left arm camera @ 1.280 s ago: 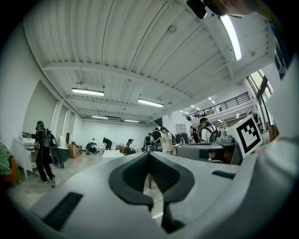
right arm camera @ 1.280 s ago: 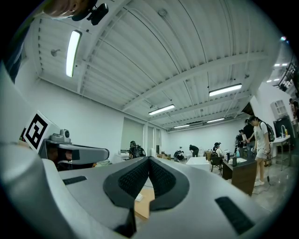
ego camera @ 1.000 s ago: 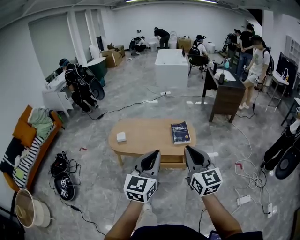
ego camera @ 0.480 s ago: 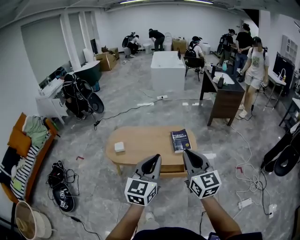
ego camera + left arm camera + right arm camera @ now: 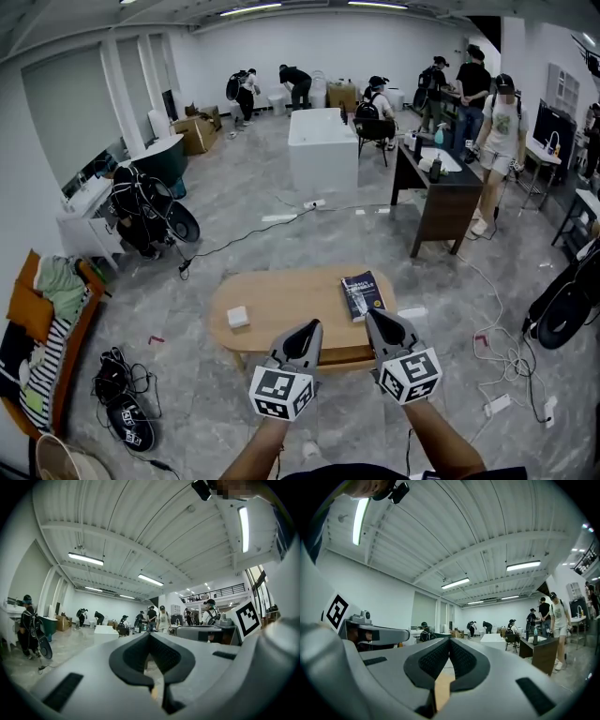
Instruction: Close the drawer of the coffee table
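The oval wooden coffee table [image 5: 281,305] stands just ahead of me in the head view. A dark blue book [image 5: 362,293] and a small white box [image 5: 238,317] lie on its top. Under the near edge, a wooden drawer front [image 5: 344,354] shows between my grippers; I cannot tell how far out it stands. My left gripper [image 5: 309,327] and right gripper [image 5: 373,317] hover side by side over the table's near edge, both shut and empty. In the gripper views the left gripper [image 5: 149,635] and right gripper [image 5: 450,641] point out across the room, pads pressed together.
Cables and a power strip [image 5: 497,404] lie on the floor to the right. A dark desk [image 5: 441,192] and a white block [image 5: 322,148] stand beyond the table. A sofa with clothes [image 5: 42,319] and bags [image 5: 122,394] are at the left. Several people stand far back.
The table has slid lower and closer in the head view. Both grippers keep their places side by side and stay shut.
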A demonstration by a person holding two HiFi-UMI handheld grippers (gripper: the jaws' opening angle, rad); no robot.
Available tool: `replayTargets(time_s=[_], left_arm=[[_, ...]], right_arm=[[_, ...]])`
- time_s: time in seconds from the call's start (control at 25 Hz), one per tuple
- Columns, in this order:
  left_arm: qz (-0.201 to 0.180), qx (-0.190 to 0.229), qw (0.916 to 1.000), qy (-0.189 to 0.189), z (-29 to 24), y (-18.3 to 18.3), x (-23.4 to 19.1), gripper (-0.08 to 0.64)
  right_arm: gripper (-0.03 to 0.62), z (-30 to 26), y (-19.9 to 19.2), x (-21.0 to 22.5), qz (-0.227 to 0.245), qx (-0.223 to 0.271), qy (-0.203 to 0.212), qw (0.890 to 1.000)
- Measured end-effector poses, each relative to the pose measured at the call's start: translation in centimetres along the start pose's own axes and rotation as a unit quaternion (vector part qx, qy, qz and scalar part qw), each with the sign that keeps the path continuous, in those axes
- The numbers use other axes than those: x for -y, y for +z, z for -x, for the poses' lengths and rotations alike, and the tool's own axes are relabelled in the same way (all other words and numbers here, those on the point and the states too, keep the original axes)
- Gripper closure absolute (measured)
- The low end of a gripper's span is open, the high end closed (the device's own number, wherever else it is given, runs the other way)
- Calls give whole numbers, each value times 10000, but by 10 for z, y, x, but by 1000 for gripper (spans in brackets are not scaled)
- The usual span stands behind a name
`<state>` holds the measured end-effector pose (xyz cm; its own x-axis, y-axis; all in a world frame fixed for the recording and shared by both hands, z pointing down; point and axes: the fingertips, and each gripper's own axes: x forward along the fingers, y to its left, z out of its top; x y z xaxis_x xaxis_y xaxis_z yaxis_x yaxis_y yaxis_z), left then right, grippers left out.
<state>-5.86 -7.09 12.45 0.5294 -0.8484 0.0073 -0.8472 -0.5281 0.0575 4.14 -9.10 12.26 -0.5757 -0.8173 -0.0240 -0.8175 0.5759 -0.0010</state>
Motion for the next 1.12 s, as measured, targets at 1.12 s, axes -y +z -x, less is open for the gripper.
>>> replayTargets(time_s=[1.12], left_arm=[[207,-242,9989,-336,-23,-43,-85,557]], right_arm=[[580,-71,-50,-13,-112,-339,-542,9979]])
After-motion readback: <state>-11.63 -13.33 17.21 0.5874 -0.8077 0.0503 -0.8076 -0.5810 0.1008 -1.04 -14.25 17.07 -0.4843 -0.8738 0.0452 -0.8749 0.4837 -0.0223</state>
